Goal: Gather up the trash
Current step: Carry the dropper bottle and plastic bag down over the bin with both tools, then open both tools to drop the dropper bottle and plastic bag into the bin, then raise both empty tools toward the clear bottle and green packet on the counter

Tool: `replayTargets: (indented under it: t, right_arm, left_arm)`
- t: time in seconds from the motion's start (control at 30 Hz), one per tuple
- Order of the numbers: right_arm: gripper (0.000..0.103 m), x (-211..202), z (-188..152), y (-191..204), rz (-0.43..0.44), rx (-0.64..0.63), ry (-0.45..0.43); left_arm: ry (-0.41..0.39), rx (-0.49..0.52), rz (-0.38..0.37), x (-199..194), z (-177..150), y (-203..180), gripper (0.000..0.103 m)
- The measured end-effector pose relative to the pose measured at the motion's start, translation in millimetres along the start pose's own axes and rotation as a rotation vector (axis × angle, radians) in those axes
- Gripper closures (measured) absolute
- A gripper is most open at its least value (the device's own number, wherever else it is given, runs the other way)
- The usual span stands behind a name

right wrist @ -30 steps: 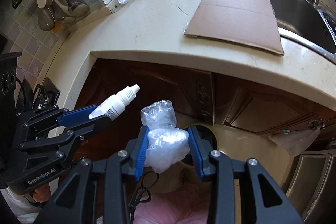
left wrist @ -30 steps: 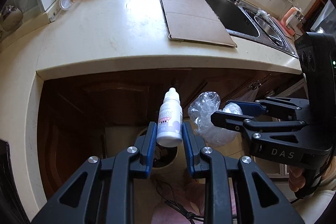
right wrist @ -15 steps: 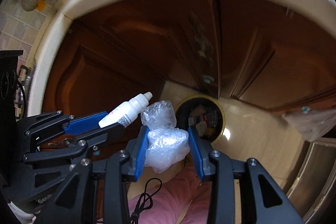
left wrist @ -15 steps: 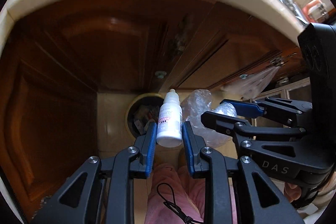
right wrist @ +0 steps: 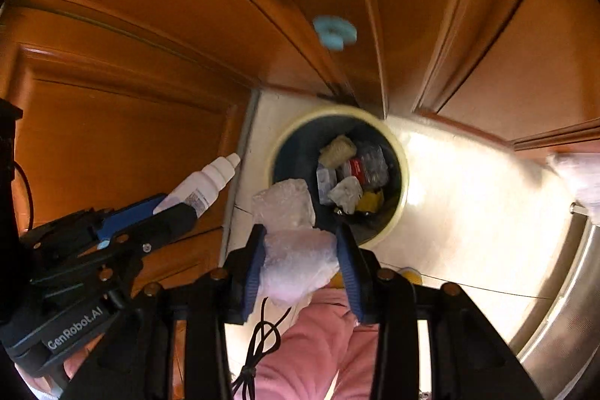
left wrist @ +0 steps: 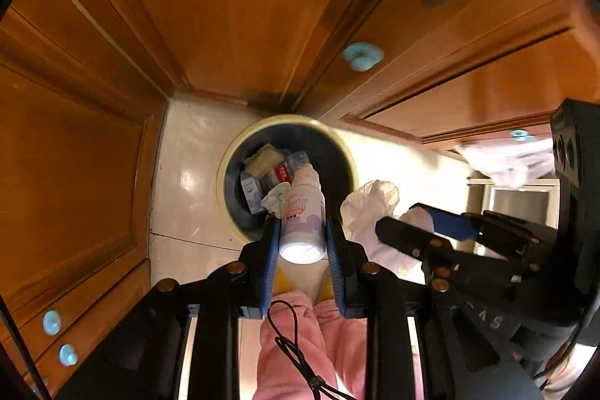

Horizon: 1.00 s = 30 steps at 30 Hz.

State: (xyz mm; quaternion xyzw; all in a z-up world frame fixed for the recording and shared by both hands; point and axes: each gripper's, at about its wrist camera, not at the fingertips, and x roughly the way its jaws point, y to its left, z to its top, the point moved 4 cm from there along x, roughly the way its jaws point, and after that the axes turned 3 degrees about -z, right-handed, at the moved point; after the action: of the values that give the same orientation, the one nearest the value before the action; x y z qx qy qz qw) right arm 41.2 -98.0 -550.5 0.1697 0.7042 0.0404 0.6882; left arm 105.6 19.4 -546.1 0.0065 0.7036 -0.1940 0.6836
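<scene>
- The white dropper bottle (left wrist: 302, 212) sat pinched in your left gripper (left wrist: 302, 231), nozzle aimed at the trash bin (left wrist: 225, 171) below; the crumpled clear plastic (right wrist: 296, 257) was clamped in your right gripper (right wrist: 300, 261).
- Both hung over the bin — already holding wrappers — on the pale floor (left wrist: 187, 182) beside wooden cabinet doors (left wrist: 232, 6).

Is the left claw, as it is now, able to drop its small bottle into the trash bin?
Probably yes. The left claw holds the small bottle pointed at the open trash bin, and nothing lies between them.
</scene>
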Motion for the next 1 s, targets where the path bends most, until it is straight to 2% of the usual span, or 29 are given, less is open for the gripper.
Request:
replayTargets:
  t: [0.13,0.2,0.27,0.3,0.43,0.6,0.8,1.0]
  right_arm:
    - [0.061,41,3,-14,-0.021,0.012,0.023]
    - [0.059,57,4,-21,-0.011,0.030,0.034]
    - [0.059,69,4,-28,-0.016,0.048,0.053]
    - [0.058,73,3,-31,-0.016,0.059,0.058]
    - [0.052,68,0,-38,-0.017,0.085,0.052]
    - [0.052,51,-5,-33,0.006,0.078,0.036]
    - [0.052,22,-6,-22,0.017,0.074,0.020]
    - [0.052,-29,-14,-1,-0.010,0.026,-0.019]
  left_arm:
    - [0.022,-0.009,-0.001,39,3,5,0.079]
    - [0.033,-0.008,0.003,50,2,7,0.073]
    - [0.046,-0.012,0.003,60,3,9,0.052]
    - [0.049,-0.012,0.009,63,2,9,0.048]
    - [0.057,-0.010,0.016,62,-3,9,0.047]
    - [0.037,0.001,0.010,45,-8,8,0.047]
    - [-0.007,0.018,0.035,5,-13,-1,0.047]
    - [-0.066,0.009,0.058,-50,-13,-6,0.047]
